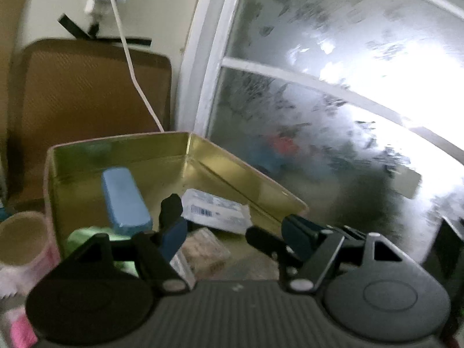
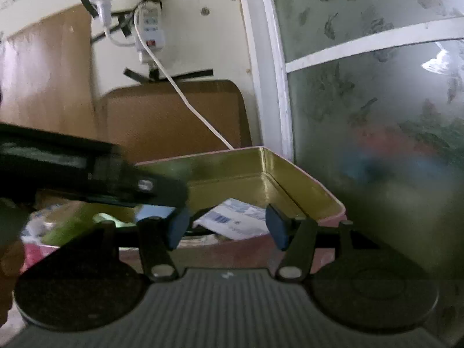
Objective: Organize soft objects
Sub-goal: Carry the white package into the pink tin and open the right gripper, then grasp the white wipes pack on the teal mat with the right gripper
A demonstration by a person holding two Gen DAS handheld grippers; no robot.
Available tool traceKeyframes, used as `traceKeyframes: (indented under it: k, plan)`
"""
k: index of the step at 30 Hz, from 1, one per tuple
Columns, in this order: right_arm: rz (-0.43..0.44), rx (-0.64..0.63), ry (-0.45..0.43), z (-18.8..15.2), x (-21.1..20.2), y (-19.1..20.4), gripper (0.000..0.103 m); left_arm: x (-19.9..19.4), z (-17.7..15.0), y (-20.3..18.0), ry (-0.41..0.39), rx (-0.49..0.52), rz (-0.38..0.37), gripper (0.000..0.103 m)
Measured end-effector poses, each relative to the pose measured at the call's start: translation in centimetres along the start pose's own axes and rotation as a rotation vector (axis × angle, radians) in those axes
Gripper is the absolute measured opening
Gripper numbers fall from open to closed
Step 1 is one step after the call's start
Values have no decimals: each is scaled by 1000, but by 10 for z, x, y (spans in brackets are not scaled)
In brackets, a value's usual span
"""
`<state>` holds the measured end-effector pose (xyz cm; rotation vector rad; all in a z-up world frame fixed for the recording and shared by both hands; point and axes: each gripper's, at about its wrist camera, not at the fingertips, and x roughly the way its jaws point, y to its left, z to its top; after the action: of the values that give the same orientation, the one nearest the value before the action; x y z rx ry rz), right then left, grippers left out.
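A gold-lined tin box [image 1: 240,174] with a pink outside stands against the window. Inside it lie a blue sponge block [image 1: 124,200], a white packet with a barcode [image 1: 214,210], a clear packet [image 1: 203,249] and something light green [image 1: 78,236]. My left gripper [image 1: 232,226] is open and empty, its fingers low over the box's contents. In the right wrist view the same box [image 2: 307,185] shows, with the white packet [image 2: 232,217] inside. My right gripper [image 2: 227,224] is open and empty at the box's near wall. The left gripper's arm [image 2: 95,171] crosses over the box from the left.
A frosted window [image 1: 333,87] with a white frame stands right behind the box. A brown board [image 1: 87,95] leans on the wall at the back left, with a white cable [image 1: 127,49] hanging over it. A paper cup [image 1: 23,235] and pink items [image 1: 20,330] sit left of the box.
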<state>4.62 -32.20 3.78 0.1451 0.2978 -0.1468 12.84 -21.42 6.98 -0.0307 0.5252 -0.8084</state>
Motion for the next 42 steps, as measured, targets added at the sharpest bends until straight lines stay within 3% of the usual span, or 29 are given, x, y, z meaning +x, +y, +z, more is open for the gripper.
traceKeyframes:
  k: [6, 9, 11, 13, 17, 20, 25, 29, 32, 35, 39, 42]
  plan:
    - [71, 12, -19, -3, -23, 23, 57, -83, -39, 12, -71, -47, -8, 79]
    - [142, -11, -2, -10, -33, 42, 42, -120, -60, 33, -90, -88, 48, 79]
    - [188, -16, 41, -11, -32, 56, 28, -140, -76, 53, -72, -134, 124, 79]
    - [258, -3, 93, -13, -29, 69, 25, -154, -90, 74, -42, -185, 220, 78]
    - [375, -18, 197, -20, -21, 103, 24, -172, -117, 111, 29, -200, 477, 78]
    - [440, -70, 270, -25, -12, 135, 24, -180, -136, 133, 95, -223, 564, 78]
    - [511, -140, 299, -9, 4, 194, 29, -202, -141, 139, -31, -271, 472, 80]
    - [501, -63, 323, 15, 48, 236, 76, -219, -147, 140, -136, -295, 424, 80]
    - [451, 1, 405, 23, 99, 263, 78, -227, -149, 139, -203, -293, 419, 81]
    - [334, 17, 490, 23, 154, 288, 80, -231, -150, 142, -230, -310, 414, 82]
    - [206, 123, 673, 10, 216, 302, 82, -235, -151, 150, -242, -361, 386, 82]
    - [127, 100, 696, 0, 239, 316, 84, -238, -153, 157, -248, -406, 365, 83]
